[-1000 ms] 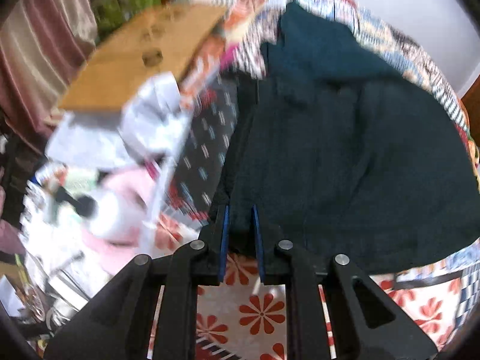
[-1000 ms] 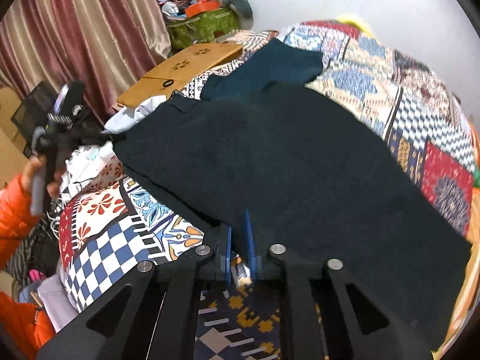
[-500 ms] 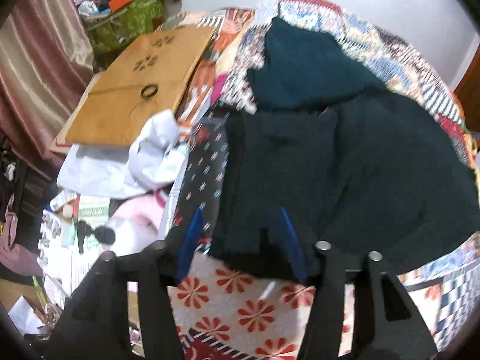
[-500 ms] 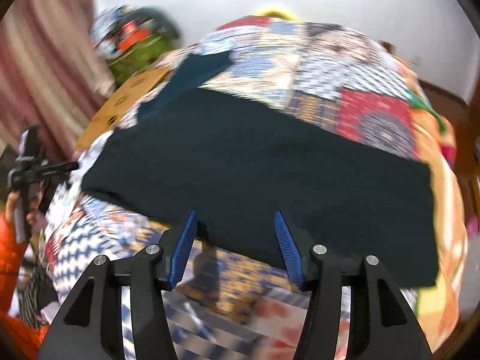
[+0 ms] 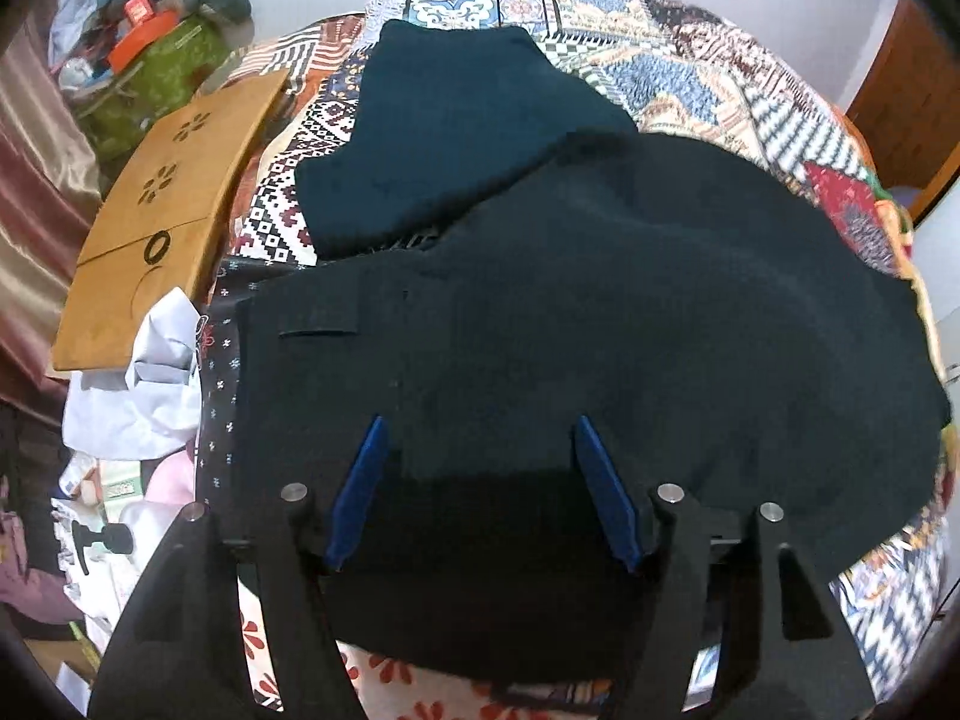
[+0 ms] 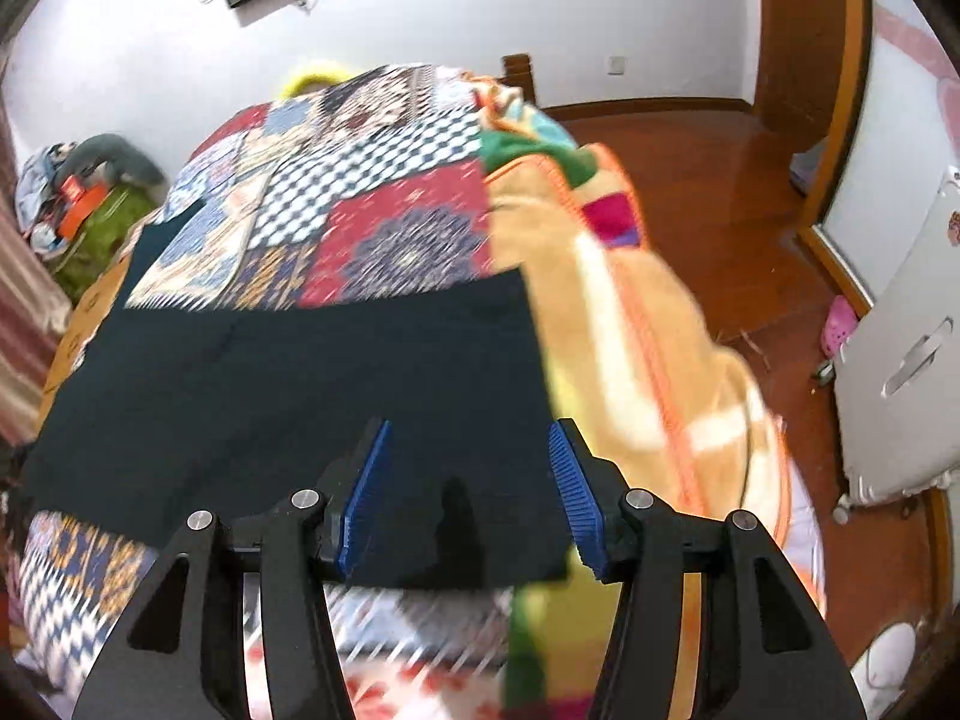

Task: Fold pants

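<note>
On the patchwork bed the dark pants now lie spread flat, which is the big change: a second ago both of my claws were pinched shut on their near edge, and now neither one has cloth in it. Across the bed's width the pants run as one broad dark band, with a second dark teal garment lying just beyond them toward the head of the bed, its near edge tucked under or against them; I cannot tell which.

My left claw has just been opening and hangs above the pants at the bed's side with the wooden board, blue pads apart with only air between them. My right claw has also just let go and stands spread over the pants' end near the orange blanket at the bed's other side; that view is blurred, but the pads clearly press on nothing.

I judge the laying-out done and no fold yet made. Next I need fresh grips, probably at one end of the pants, to carry it over the other.
</note>
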Motion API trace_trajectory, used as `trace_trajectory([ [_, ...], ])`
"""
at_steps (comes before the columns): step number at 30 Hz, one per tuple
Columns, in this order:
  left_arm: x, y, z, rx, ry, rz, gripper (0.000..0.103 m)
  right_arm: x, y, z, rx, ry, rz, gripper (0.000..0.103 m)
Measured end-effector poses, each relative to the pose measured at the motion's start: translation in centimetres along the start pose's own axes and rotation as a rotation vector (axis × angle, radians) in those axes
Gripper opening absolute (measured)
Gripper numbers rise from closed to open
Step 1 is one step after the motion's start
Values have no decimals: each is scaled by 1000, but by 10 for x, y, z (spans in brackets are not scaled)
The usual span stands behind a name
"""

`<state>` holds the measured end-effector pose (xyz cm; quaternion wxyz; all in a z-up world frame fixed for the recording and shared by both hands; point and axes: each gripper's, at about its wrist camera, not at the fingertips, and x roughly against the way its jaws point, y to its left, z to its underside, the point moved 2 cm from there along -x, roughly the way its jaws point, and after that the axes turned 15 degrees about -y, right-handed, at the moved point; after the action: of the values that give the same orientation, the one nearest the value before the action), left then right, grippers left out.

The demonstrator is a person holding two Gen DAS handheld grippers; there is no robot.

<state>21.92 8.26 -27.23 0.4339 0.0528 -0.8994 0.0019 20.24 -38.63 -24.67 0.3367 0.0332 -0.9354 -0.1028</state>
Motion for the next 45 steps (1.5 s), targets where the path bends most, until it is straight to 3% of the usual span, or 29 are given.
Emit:
trace_trajectory([
  [4,-4,2,0,17,-7,-25,72,-33,-10,-17,11,17,-28,50],
  [9,-6,4,3,38,-8,-48,81,-83,-11,-23,85,51,22,50],
  [12,-7,2,2,22,-13,-73,83,-102,-13,-19,114,82,49,30],
  [14,-7,-1,2,7,-18,-87,83,-103,-13,-17,101,74,24,25],
  [20,-8,-5,2,-21,-29,-113,83,-92,-6,-12,194,17,65,9],
  [28,-7,1,5,11,-18,-94,84,-73,1,-34,235,-119,114,7],
  [32,-4,5,12,7,-21,-89,85,-94,-3,-37,251,-96,165,1],
  [35,1,10,18,14,-13,-83,85,-116,-14,-29,208,12,182,1],
  [41,15,14,12,-47,17,-55,84,-73,-7,-39,221,-37,132,7],
  [45,22,4,-22,-53,-52,-55,84,-31,-2,-41,174,-61,58,42],
])
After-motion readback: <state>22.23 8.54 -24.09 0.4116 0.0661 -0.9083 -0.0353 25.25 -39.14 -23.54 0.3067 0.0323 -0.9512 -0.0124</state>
